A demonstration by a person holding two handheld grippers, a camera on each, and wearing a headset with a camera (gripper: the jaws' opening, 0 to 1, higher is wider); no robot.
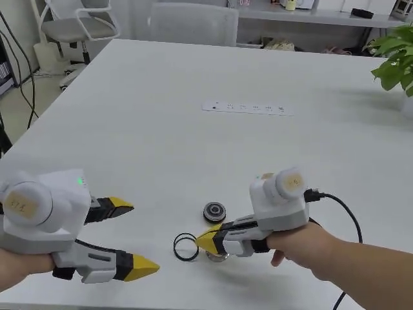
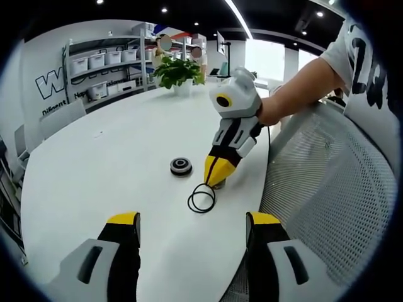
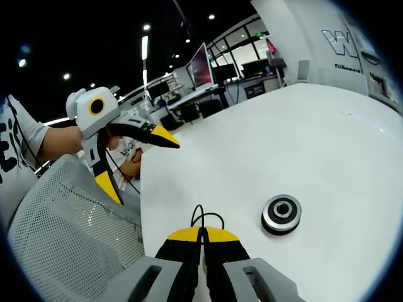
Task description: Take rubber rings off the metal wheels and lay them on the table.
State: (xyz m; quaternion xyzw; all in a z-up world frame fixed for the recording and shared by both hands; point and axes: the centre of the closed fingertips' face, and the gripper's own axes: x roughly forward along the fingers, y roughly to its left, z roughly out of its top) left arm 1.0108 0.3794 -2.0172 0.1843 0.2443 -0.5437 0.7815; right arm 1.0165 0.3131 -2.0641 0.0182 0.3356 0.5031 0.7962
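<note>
Two overlapping black rubber ring loops (image 1: 186, 247) lie on the white table (image 1: 193, 116) near its front edge. My right gripper (image 1: 199, 240) is shut, and its yellow tips meet the edge of the loops (image 3: 208, 219) and seem to pinch one. A bare metal wheel (image 1: 218, 256) sits just under its jaws. A second wheel (image 1: 214, 211) with a dark ring on it stands a little farther back (image 3: 281, 214) (image 2: 181, 166). My left gripper (image 1: 133, 236) hovers open to the left of the rings (image 2: 201, 198), holding nothing.
A white power strip (image 1: 248, 108) lies at mid-table. A green plant (image 1: 397, 58) stands at the far right edge. A black cable (image 1: 342, 213) trails from the right gripper. Office chairs (image 1: 77, 19) stand beyond the far side, and a mesh chair (image 2: 315, 182) is at the near edge.
</note>
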